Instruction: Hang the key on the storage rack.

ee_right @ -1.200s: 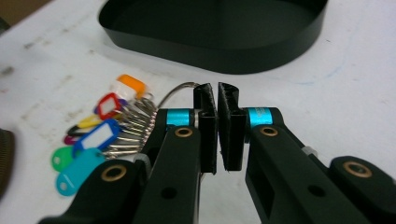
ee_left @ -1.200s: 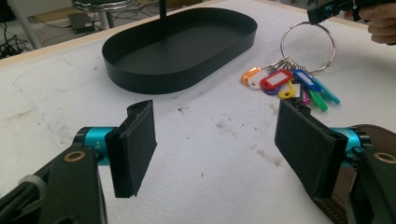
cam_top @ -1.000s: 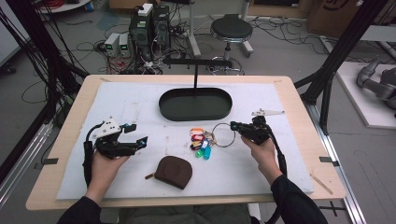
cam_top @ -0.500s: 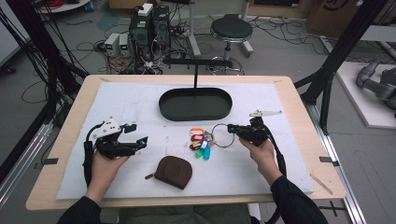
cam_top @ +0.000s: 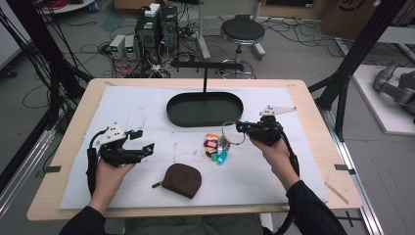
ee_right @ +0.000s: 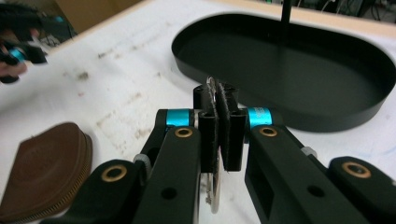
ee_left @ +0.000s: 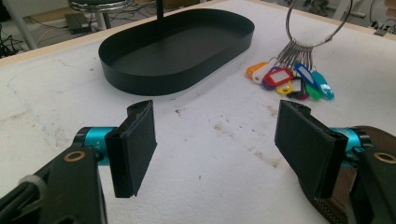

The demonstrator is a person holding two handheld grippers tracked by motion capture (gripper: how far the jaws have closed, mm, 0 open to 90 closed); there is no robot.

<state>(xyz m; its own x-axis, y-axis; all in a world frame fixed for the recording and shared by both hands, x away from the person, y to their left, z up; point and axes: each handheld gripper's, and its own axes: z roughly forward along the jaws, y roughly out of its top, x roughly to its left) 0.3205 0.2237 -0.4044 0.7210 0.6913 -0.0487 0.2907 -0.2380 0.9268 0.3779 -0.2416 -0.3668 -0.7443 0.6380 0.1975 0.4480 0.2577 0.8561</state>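
Note:
A metal key ring [cam_top: 230,133] carries several coloured key tags [cam_top: 215,148] that hang down to the white mat. My right gripper [cam_top: 241,128] is shut on the ring, and the thin ring [ee_right: 215,95] sits clamped between its jaws just in front of the black oval tray [ee_right: 289,65]. My left gripper [cam_top: 143,141] stands open over the mat at the left, nothing between its pads [ee_left: 135,144]. From the left gripper view the ring [ee_left: 317,25] stands raised with the tags [ee_left: 292,81] trailing below it. A brown zip pouch [cam_top: 182,179] lies near the front.
The black oval tray [cam_top: 204,108] sits at the mat's middle back, with a thin black post and crossbar [cam_top: 205,66] rising behind it. The wooden table edge [cam_top: 195,213] runs along the front. Computers, cables and a stool stand on the floor beyond.
My right gripper has lifted the ring slightly and shifted a little toward the tray, the tags trailing after it. The left gripper has stayed where it was.

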